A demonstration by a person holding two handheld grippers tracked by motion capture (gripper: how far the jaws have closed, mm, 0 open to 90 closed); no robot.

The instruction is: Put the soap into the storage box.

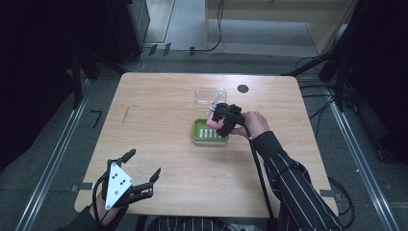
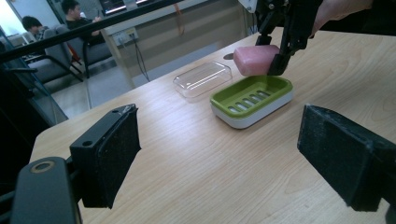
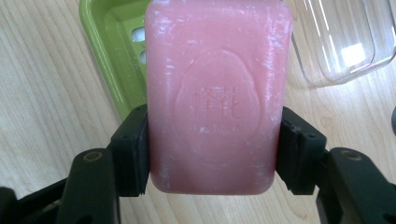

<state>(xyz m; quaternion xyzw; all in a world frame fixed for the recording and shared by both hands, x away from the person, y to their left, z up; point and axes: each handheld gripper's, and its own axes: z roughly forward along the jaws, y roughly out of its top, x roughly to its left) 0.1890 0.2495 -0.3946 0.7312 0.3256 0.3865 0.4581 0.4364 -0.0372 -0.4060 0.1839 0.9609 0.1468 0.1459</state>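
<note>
Right gripper view shows the right hand-held gripper (image 3: 212, 154) clamped on both sides of a pink soap bar (image 3: 217, 93), held just above the green soap dish (image 2: 252, 95). A clear lid (image 2: 203, 78) lies on the counter (image 1: 159, 125) just beside the dish. The left hand-held gripper (image 1: 143, 166) hangs wide open and empty at the near counter edge, well apart.

Pink soap bar (image 3: 217, 98) held above green slotted dish (image 2: 252, 100).
</note>
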